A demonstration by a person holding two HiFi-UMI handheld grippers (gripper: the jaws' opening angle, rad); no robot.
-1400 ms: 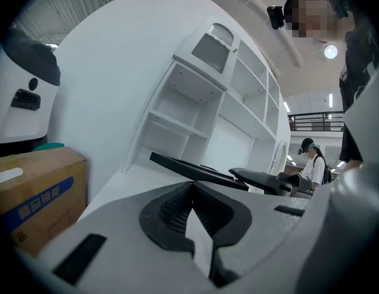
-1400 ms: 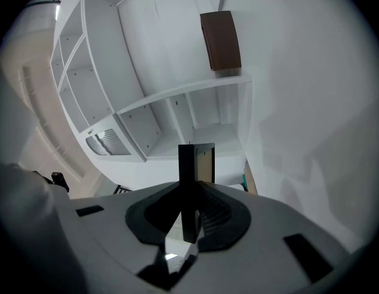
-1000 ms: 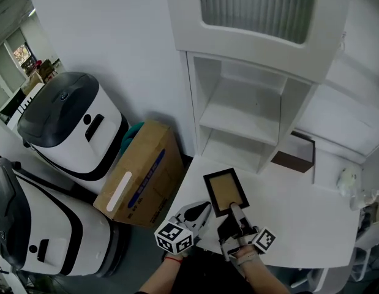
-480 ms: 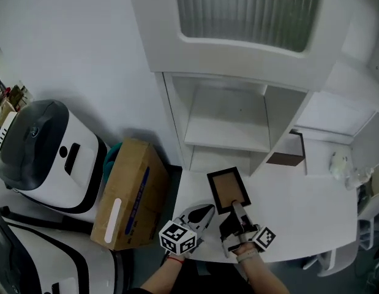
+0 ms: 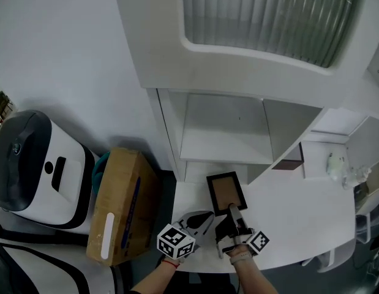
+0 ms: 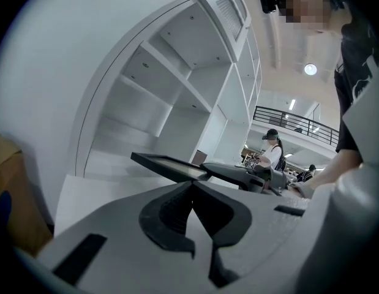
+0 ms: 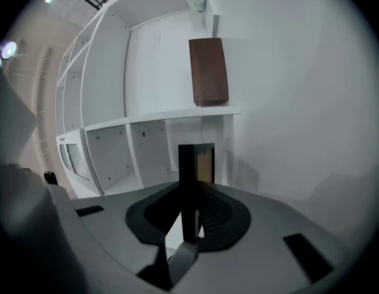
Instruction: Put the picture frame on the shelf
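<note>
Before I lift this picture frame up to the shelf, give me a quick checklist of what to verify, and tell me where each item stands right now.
1. Right gripper clamped on the picture frame: ok, its jaws are closed on the frame's near edge.
2. Left gripper out of the way: ok, its jaws are together with nothing between them, beside the frame.
3. Shelf ready to take the frame: ok, nothing shows on the open board ahead.
4. Brown box off the path: ok, it stands to the right of the shelf opening.
5. Frame lifted off the table: cannot tell.
</note>
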